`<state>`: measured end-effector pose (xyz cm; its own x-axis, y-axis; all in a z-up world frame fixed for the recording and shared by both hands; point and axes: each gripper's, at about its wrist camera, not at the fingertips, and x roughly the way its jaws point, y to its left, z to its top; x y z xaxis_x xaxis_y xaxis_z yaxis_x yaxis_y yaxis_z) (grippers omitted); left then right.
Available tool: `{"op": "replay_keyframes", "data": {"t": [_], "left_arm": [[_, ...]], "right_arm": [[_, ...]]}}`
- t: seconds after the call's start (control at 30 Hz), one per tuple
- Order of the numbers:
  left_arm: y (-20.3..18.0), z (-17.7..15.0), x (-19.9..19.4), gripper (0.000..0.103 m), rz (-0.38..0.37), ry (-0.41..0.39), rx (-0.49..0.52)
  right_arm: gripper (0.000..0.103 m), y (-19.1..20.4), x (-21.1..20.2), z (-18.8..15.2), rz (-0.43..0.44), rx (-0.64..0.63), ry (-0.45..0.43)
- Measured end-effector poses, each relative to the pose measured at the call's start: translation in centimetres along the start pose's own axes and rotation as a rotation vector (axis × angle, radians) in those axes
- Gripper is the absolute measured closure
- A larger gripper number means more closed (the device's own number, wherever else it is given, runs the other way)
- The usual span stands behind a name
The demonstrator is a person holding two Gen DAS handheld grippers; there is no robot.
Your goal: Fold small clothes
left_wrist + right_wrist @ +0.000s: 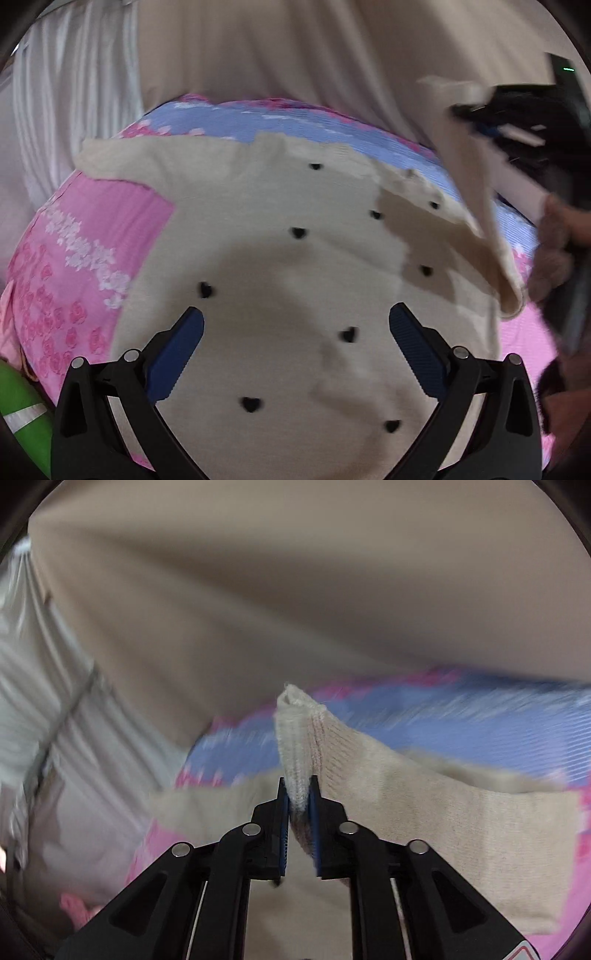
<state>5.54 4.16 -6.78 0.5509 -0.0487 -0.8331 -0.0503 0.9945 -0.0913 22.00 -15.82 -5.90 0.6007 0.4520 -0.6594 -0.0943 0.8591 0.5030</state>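
- Blue pads of the right gripper (299, 805) stood nearly together, pinching the ribbed cuff of a cream sleeve (295, 746) that rose upright between them
- From that pinch the sleeve ran down and to the right in the right wrist view, back to the sweater body, so its long axis lay across the jaws' line
- Left gripper (295, 332) hung with its jaws spread wide and nothing between them, above the middle of the sweater (277, 229), a cream knit dotted with small black hearts
- Seen from the left wrist, the lifted sleeve slanted up at the sweater's right edge toward the blurred right gripper, so the right hand was plainly the nearer one to carry the fold inward over the body
- Sweater lay spread flat on a bed sheet (92, 258) printed in pink and blue flowers
- Beyond the bed hung a beige curtain (295, 55), with a white pleated one (74, 92) at its left
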Motion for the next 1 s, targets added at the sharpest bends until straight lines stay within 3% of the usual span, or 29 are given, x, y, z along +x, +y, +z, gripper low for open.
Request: {"op": "replay_keyframes", "data": {"t": [0.07,0.13,0.2,0.23,0.3,0.47,0.57,0.67,0.7,0.77,0.9,1.0], "left_arm": [[2.2,0.2,0.9,0.005,0.036,0.016,-0.024],[4.4,0.6,1.5,0.005,0.049,0.028,-0.052],[6.1,1.4,2.1,0.005,0.036,0.029,-0.090],[6.6,1.7,2.4,0.005,0.020,0.028,-0.106],[6.6,3.1,3.8,0.005,-0.031,0.038,-0.135],[2.0,6.8,10.4,0.005,-0.124,0.091,-0.120],[0.0,8.2,15.0,0.007,-0.165,0.153,-0.180],[-0.9,8.2,18.3,0.058,-0.169,0.244,-0.238],[-1.0,8.5,18.0,0.071,-0.137,0.206,-0.251],[-1.4,9.2,17.7,0.093,-0.168,0.199,-0.224],[-0.8,11.6,15.0,0.095,-0.215,0.112,-0.222],[0.4,13.3,12.9,0.095,-0.202,0.041,-0.214]], "right_arm": [[0.084,1.9,4.8,-2.3,-0.063,-0.057,0.096],[0.084,3.0,5.3,-4.2,-0.096,-0.082,0.103],[0.078,2.5,2.6,-5.4,-0.149,-0.089,0.041],[0.063,1.6,1.1,-6.1,-0.187,-0.078,0.006],[0.047,-1.0,-3.2,-8.0,-0.276,-0.029,-0.063],[0.046,-9.4,-10.5,-11.9,-0.550,0.049,-0.037],[0.046,-13.5,-13.0,-14.3,-0.604,0.144,-0.015],[0.046,-16.3,-13.4,-16.2,-0.599,0.211,0.002],[0.046,-16.9,-13.2,-16.5,-0.591,0.223,0.007],[0.046,-17.1,-12.6,-16.9,-0.555,0.236,0.012],[0.046,-16.9,-10.6,-16.0,-0.525,0.197,0.007],[0.046,-17.2,-9.2,-15.1,-0.522,0.199,0.016]]}}
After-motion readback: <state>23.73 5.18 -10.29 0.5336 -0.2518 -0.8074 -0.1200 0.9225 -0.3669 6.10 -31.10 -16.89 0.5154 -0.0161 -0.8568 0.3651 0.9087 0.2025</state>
